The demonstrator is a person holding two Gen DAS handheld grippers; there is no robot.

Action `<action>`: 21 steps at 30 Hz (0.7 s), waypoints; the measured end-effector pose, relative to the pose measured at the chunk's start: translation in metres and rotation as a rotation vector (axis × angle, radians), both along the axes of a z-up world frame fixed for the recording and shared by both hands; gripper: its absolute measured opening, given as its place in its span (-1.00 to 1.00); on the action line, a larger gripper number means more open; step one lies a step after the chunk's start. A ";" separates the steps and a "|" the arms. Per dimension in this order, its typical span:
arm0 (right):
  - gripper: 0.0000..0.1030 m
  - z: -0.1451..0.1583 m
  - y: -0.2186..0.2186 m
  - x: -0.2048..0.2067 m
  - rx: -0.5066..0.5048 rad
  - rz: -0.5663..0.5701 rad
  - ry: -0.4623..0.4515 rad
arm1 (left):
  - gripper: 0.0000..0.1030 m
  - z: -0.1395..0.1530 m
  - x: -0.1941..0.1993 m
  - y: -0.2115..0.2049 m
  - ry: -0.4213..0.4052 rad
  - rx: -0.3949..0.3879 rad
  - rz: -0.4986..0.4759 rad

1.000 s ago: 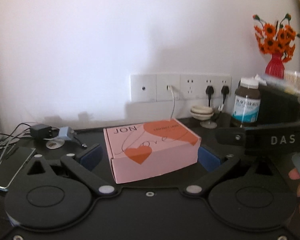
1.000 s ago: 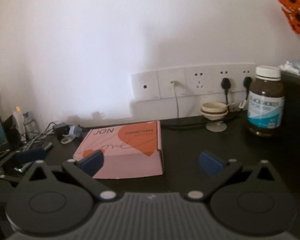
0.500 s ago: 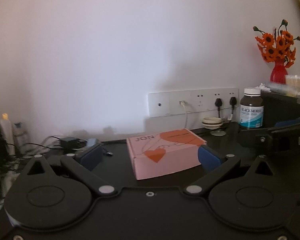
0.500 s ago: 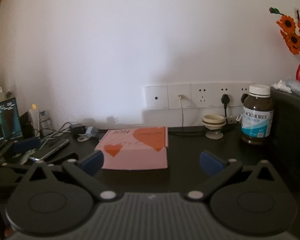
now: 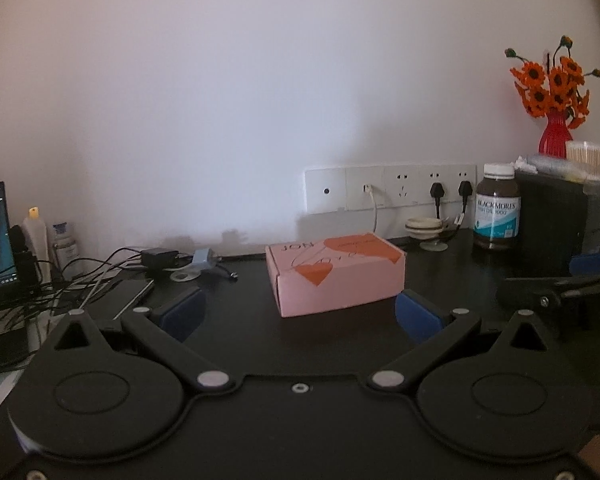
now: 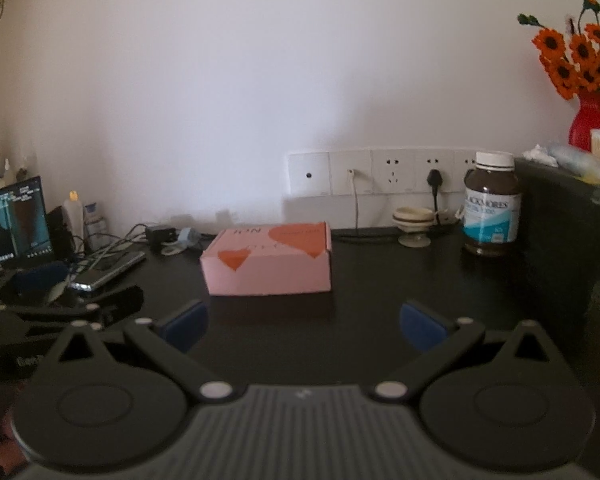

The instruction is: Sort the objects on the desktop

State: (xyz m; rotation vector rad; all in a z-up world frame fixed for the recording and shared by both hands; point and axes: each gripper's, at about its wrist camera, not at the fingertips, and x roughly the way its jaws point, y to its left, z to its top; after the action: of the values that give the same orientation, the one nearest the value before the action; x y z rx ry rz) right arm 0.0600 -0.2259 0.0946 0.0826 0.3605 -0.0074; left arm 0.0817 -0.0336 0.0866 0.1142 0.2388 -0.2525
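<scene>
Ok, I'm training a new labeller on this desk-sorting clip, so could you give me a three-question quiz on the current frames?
1. True or false: the left hand-held gripper is shut on the pink box.
2. Which stands nearest the brown supplement bottle? A) the laptop screen B) the small cream dish C) the phone
3. Fill in: the orange flowers stand in a ___ vase.

Key
1. False: its fingers are spread and empty, with the box lying on the desk ahead of them. The right hand-held gripper is open too.
2. B
3. red
</scene>
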 end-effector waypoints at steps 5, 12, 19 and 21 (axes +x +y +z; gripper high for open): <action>0.99 -0.009 0.003 -0.018 0.002 0.002 0.015 | 0.99 -0.007 -0.014 0.002 0.008 0.023 0.000; 0.99 -0.027 0.005 -0.046 0.035 -0.018 0.012 | 0.99 -0.024 -0.037 0.014 0.032 -0.016 0.009; 0.99 -0.043 0.012 -0.064 0.028 -0.016 0.032 | 0.99 -0.035 -0.049 0.021 0.064 -0.037 0.015; 0.99 -0.047 0.011 -0.066 0.035 -0.016 0.044 | 0.99 -0.038 -0.050 0.024 0.075 -0.053 0.011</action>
State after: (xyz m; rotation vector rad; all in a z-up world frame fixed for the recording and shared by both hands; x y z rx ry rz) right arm -0.0062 -0.2150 0.0475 0.1201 0.4035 -0.0192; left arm 0.0315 -0.0095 0.0490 0.0507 0.3072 -0.2524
